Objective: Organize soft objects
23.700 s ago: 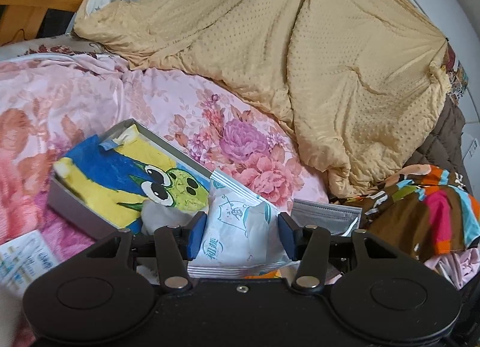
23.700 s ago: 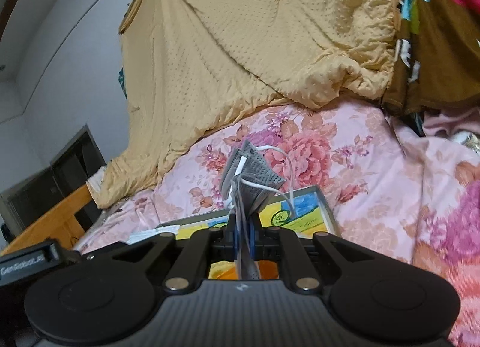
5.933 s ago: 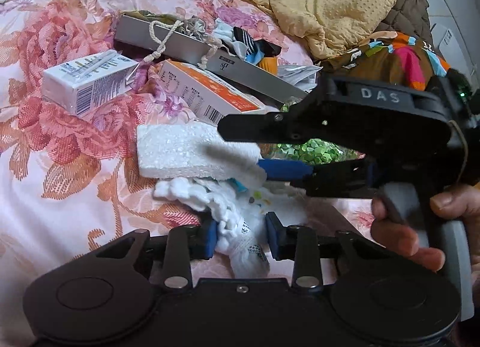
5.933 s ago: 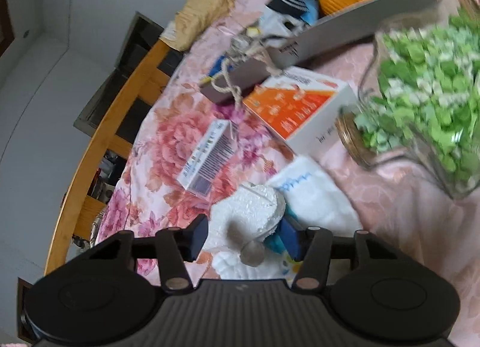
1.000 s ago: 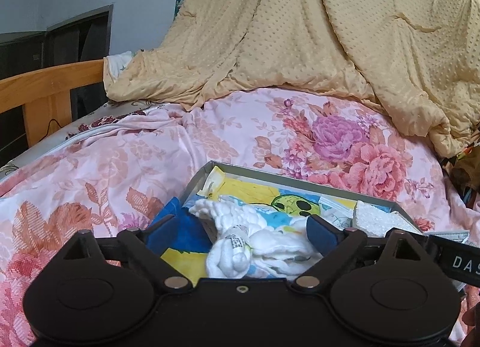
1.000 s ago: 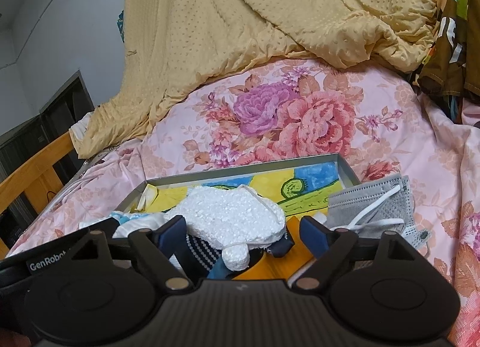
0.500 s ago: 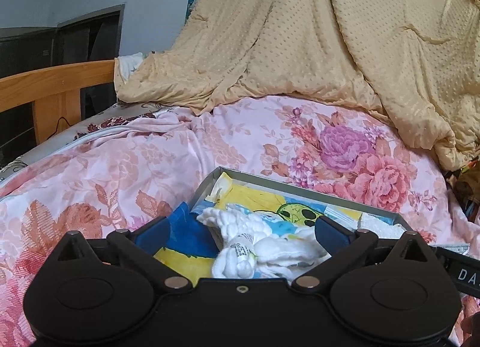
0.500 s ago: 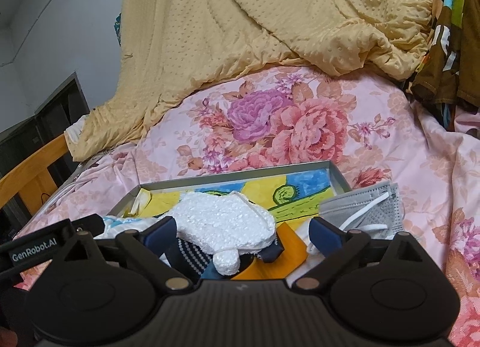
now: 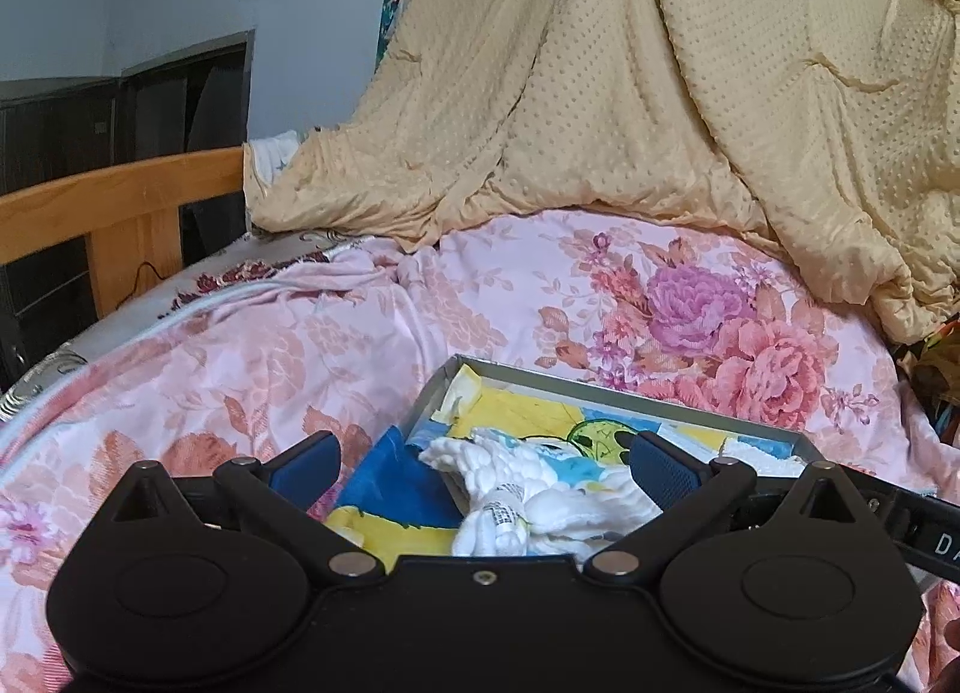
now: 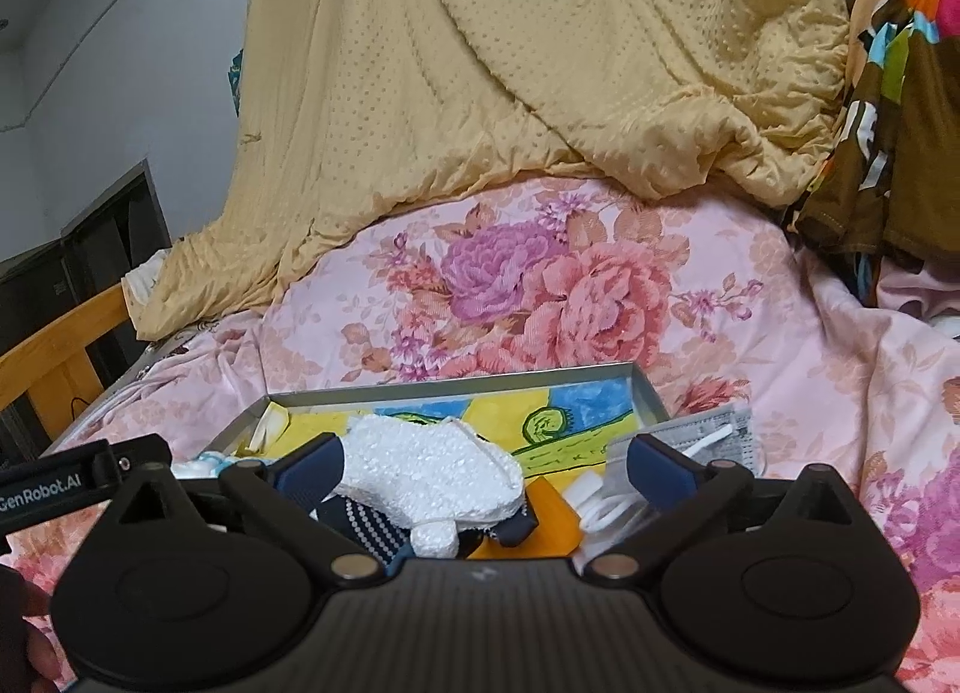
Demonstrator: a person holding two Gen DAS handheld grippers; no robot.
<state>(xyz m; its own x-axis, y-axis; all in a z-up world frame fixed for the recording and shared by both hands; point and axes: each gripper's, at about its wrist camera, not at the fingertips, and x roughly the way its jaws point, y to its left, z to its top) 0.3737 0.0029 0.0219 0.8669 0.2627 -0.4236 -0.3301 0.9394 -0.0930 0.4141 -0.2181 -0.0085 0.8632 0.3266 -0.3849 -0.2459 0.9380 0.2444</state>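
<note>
A white sock point(image 9: 528, 504) lies in the gray box point(image 9: 600, 387), on top of a yellow and blue cloth point(image 9: 414, 498) with a green cartoon face. The left gripper point(image 9: 483, 462) sits over the sock with its jaws wide apart, and they hold nothing. One blue pad is on each side of the sock, not touching it.

A white foam piece point(image 10: 429, 474) lies in the same box point(image 10: 456, 387), on a dark dotted sock point(image 10: 363, 525) and an orange thing point(image 10: 549, 519). The right gripper point(image 10: 483, 465) is over the foam. Its jaws are wide apart too, and empty. A gray mask point(image 10: 702, 435) with white loops lies at the right end of the box, partly over the edge.

The box rests on a pink flower sheet point(image 9: 540, 285). A big yellow blanket point(image 9: 630, 75) is piled up behind it. A wood bed rail point(image 9: 120, 207) is on the left. Bright clothes point(image 10: 888, 93) lie on the right.
</note>
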